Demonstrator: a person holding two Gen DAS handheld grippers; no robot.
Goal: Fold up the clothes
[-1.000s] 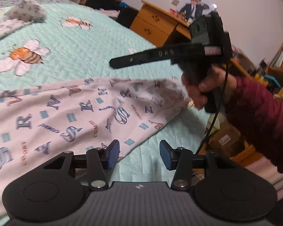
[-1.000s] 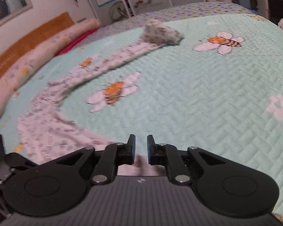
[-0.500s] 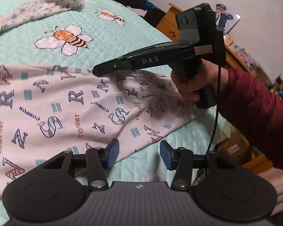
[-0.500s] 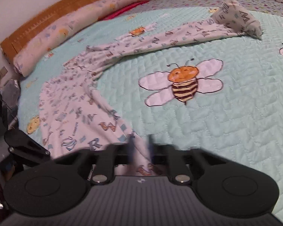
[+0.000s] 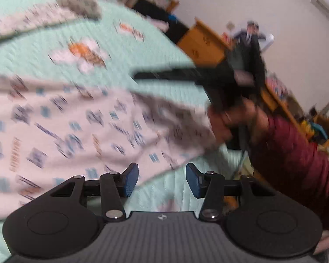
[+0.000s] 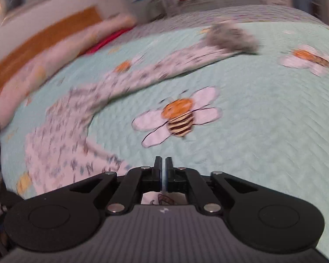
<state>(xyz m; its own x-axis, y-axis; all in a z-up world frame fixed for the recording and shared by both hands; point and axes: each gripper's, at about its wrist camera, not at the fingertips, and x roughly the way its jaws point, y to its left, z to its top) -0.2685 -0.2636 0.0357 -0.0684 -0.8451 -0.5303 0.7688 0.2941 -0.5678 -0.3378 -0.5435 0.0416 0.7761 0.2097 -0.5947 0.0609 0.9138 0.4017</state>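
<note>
Now the right gripper [image 6: 163, 173] is pinched tight on a corner of the letter-print pyjamas [image 5: 81, 129], which trail long across the green quilt [image 6: 263, 114] away to its left. Meanwhile the left gripper [image 5: 162, 179] hangs wide apart, empty, just above the near hem.

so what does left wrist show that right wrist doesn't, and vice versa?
Left wrist only: the right gripper from the side, the hand holding it, a dark red sleeve, a wooden dresser, and the left gripper open with nothing between its fingers.

Right wrist only: the headboard, a long bolster pillow, and the right gripper's jaws nearly closed.

Both: the letter-print garment spread on the green bee quilt, blurred by motion.
</note>
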